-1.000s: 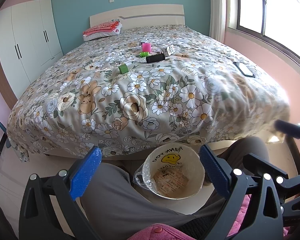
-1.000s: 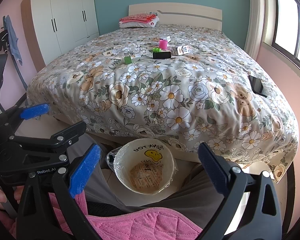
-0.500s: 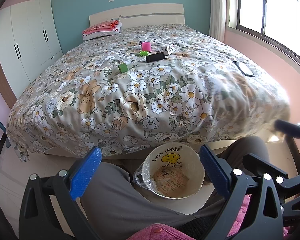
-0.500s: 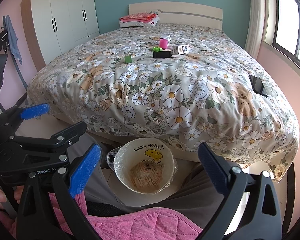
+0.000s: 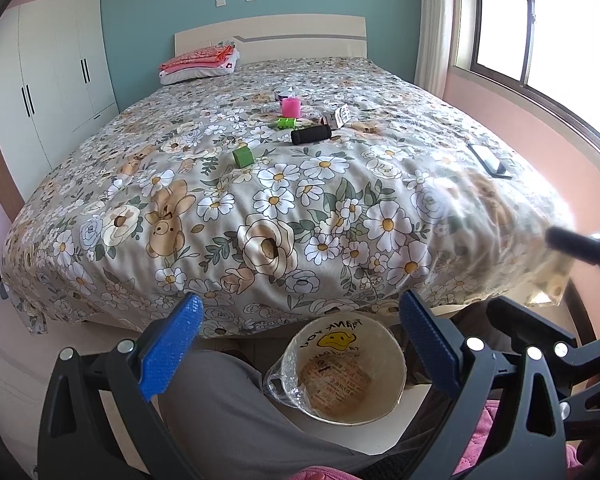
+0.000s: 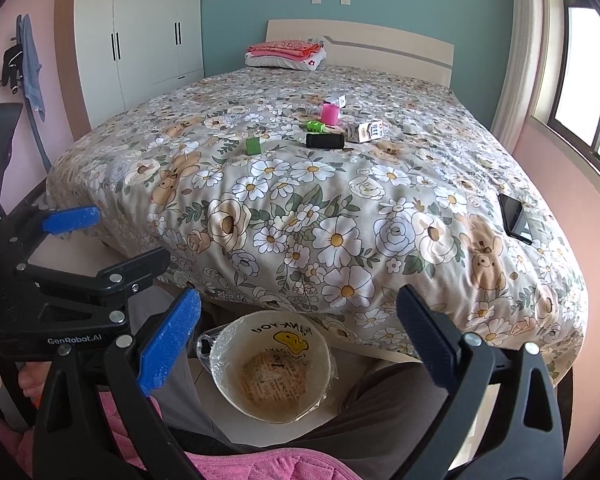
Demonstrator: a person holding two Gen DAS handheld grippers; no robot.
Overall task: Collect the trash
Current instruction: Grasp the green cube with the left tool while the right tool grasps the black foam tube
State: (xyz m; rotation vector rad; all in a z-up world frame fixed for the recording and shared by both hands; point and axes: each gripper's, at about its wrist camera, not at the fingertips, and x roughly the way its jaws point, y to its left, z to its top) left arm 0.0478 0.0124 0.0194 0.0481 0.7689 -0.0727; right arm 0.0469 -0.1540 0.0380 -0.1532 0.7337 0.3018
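A round bin [image 5: 342, 374] lined with a clear bag stands on the floor at the foot of the bed, between my knees; it also shows in the right wrist view [image 6: 270, 368]. On the flowered bedspread lie a green cube [image 5: 242, 156], a black cylinder [image 5: 311, 135], a small green piece [image 5: 286, 123], a pink cup [image 5: 290, 107] and a small white carton [image 5: 337, 115]. My left gripper [image 5: 300, 350] is open and empty above the bin. My right gripper [image 6: 298, 338] is open and empty, also above the bin.
A black phone [image 6: 514, 216] lies near the bed's right edge. Folded pink bedding [image 5: 200, 58] sits by the headboard. A white wardrobe [image 5: 40, 80] stands left, a window [image 5: 540, 20] right. My left gripper's body [image 6: 60, 280] is at the left of the right wrist view.
Both views have shifted slightly, so the items on the bed sit a little higher in frame. Both grippers stay open and empty.
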